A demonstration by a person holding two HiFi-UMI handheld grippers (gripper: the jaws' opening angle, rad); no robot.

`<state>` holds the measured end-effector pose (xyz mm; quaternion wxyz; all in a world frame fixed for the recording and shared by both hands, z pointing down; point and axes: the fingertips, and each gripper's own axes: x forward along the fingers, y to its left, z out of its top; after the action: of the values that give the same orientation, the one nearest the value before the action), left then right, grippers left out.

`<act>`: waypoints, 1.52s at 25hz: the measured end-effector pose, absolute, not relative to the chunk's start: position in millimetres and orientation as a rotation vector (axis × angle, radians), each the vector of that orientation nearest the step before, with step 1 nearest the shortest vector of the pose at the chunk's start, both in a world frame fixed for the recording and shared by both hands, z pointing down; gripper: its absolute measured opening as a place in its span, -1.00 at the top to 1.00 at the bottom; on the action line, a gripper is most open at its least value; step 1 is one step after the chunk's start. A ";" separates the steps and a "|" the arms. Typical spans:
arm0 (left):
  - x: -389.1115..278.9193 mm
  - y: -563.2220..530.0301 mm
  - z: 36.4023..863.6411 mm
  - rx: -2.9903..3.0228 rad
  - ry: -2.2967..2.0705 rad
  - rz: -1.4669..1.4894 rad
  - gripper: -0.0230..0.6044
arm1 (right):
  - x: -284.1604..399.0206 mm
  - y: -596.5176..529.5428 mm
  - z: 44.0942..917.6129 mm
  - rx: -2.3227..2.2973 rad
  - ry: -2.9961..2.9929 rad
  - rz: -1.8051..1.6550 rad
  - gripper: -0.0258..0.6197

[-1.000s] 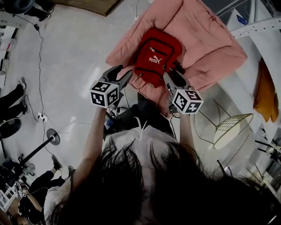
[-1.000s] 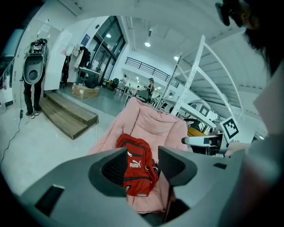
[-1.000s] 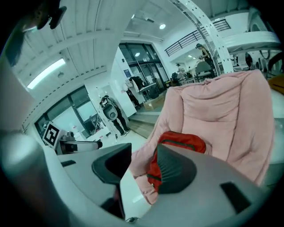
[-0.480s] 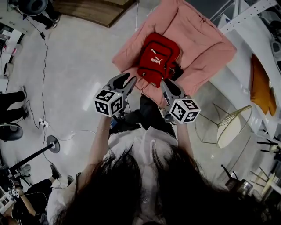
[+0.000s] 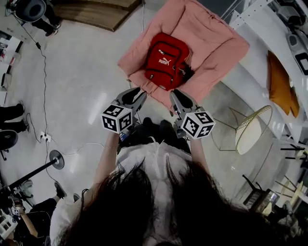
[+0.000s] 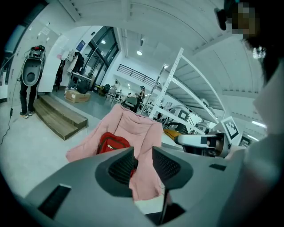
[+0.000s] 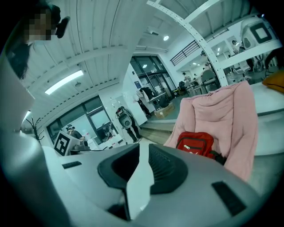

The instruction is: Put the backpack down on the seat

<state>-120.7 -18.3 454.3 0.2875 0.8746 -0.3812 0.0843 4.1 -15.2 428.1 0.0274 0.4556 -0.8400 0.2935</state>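
A red backpack [image 5: 166, 60] lies on a pink padded seat [image 5: 211, 38], straps toward its right side. Both grippers hang in front of the seat's near edge, apart from the bag. My left gripper [image 5: 134, 92] stands with a clear gap between its jaws and holds nothing. My right gripper [image 5: 176, 93] is closing, its jaws a narrow slit apart with nothing in them. The left gripper view shows the backpack [image 6: 113, 142] on the seat [image 6: 133, 124] beyond the jaws [image 6: 143, 155]. In the right gripper view the backpack [image 7: 195, 142] sits right of the jaws [image 7: 143, 153].
A wooden step platform [image 5: 96, 12] lies at the far left. White shelving [image 5: 260, 19] with an orange cushion [image 5: 278, 84] runs along the right. A yellow wire chair [image 5: 252, 132] stands at my right. Cables [image 5: 45, 72] and a stand base [image 5: 57, 158] cross the floor at left.
Both grippers have drawn back from the backpack toward me and their jaws have narrowed. The backpack stays on the seat.
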 end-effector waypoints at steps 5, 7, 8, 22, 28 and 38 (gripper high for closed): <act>-103.3 3.3 452.8 2.341 -0.995 0.248 0.49 | 18.3 8.5 427.6 1.393 -2.581 0.884 0.69; -92.1 12.9 452.0 2.343 -0.996 0.253 0.49 | 26.8 20.2 427.3 1.377 -2.587 0.882 0.69; -86.2 17.2 450.9 2.345 -0.999 0.251 0.49 | 31.2 25.8 427.7 1.366 -2.591 0.882 0.69; -18.7 104.2 433.3 2.348 -1.068 0.239 0.49 | 91.0 123.6 422.1 1.327 -2.635 0.888 0.69; 12.2 147.1 422.8 2.399 -1.035 0.218 0.49 | 99.7 164.3 423.4 1.301 -2.660 0.865 0.69; 24.4 200.3 424.2 2.425 -1.014 0.248 0.51 | 95.6 215.4 418.3 1.222 -2.713 0.816 0.74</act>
<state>24.4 200.3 424.2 0.2482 0.8898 -0.3721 0.0910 95.6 215.4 418.3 0.0280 0.3958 -0.8790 0.2645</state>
